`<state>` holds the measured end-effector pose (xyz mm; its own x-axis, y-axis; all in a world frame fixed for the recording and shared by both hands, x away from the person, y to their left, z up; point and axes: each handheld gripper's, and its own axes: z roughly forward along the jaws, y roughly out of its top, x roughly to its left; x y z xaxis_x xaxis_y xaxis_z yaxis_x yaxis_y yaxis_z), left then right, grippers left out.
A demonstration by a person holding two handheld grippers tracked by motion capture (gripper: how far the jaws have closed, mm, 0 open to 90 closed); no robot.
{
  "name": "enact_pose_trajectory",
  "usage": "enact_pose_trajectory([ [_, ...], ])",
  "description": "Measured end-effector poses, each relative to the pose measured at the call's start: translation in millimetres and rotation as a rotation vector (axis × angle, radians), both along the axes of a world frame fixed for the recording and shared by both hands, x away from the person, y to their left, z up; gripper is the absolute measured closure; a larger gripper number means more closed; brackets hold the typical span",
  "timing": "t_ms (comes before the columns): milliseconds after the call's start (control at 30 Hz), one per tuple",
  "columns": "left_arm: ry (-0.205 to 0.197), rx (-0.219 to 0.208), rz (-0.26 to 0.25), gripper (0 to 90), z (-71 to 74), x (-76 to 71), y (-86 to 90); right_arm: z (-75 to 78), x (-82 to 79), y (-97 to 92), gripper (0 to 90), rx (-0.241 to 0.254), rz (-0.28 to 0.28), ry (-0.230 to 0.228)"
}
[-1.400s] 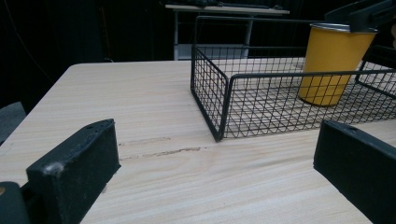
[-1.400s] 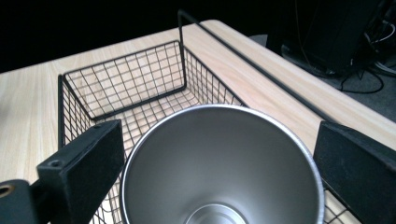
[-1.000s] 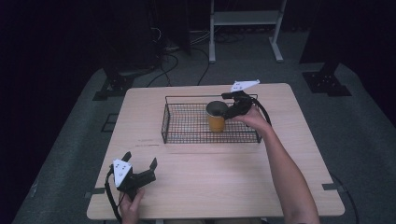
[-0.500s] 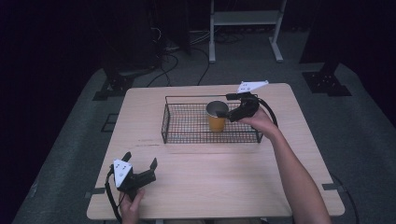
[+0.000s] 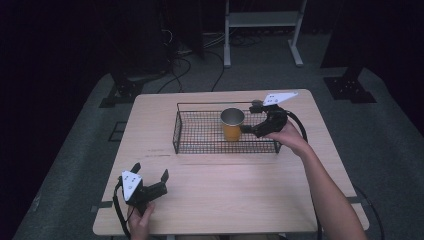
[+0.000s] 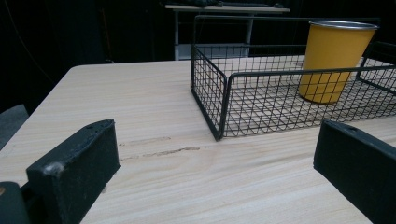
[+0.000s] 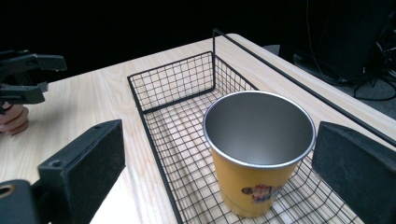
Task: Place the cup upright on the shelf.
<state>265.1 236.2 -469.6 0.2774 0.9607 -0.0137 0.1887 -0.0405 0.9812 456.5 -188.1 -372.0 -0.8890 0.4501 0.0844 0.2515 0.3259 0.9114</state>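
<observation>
Yellow cup [image 5: 232,125] stood upright inside the wire basket [image 5: 200,135], toward its right half, on the desk [image 5: 225,190]. Right gripper [image 5: 252,120] hung just beside it, jaws spread wide, gripping nothing, likely after a release. Left gripper [image 5: 150,175] rested near the desk's front, jaws apart and empty, out of the way.

The cup [image 7: 259,154] is yellow outside, silver-grey inside, with a small multicoloured print low on its side. The basket [image 5: 200,132] is black wire grid. The table [image 5: 240,195] is pale wood grain.
</observation>
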Motion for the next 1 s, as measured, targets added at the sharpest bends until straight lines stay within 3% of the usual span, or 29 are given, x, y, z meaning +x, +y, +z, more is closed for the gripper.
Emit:
enact_pose_trajectory([
  [600,0.000,0.005,-0.001,0.0,-0.1,0.3,-0.7,-11.6,-31.8,-23.9,2.0,0.011,0.005,0.003],
  [667,0.000,0.006,0.000,0.0,-0.1,0.3,-1.0,-13.8,-36.0,-26.9,2.1,0.021,-0.009,-0.010],
  [767,-0.001,0.006,0.000,0.0,-0.1,0.2,-1.1,-19.8,-40.1,-30.0,2.0,0.007,-0.006,0.010],
  [1000,-0.001,0.007,0.001,0.0,-0.2,0.1,-1.2,-29.7,-50.7,-39.7,2.1,0.020,-0.034,0.008],
])
